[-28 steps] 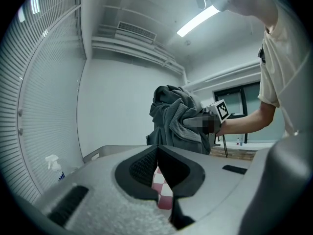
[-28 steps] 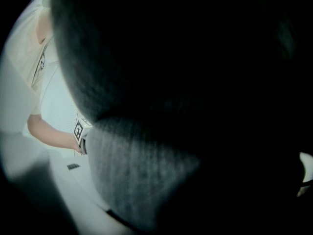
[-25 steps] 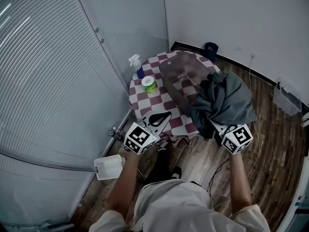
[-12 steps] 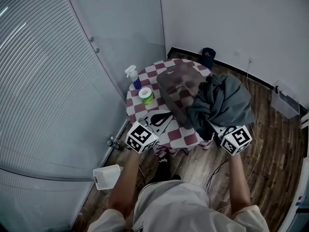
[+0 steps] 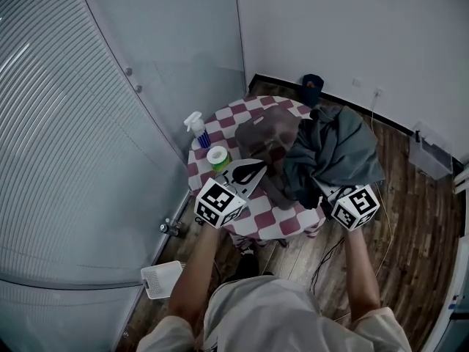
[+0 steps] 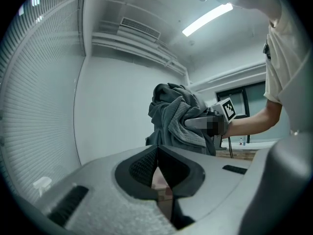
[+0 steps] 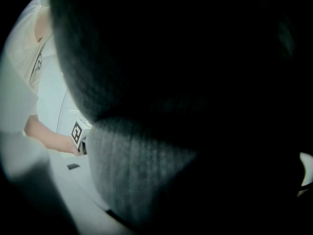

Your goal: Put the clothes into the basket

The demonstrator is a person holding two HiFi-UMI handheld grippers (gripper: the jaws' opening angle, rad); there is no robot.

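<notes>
A crumpled dark grey-green cloth garment (image 5: 337,149) hangs bunched above the table's right side. Its folds overlap the right edge of a dark, see-through basket (image 5: 267,134) that sits on the red-and-white checked table (image 5: 256,222).

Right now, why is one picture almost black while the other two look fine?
Right gripper view: the grey garment lies over the lens, so the picture is nearly black and blurred. Left gripper view: bright under the ceiling light strip, with the walls bent by the wide lens. Head view: evenly lit and sharp, with the walls bowed a little.
</notes>
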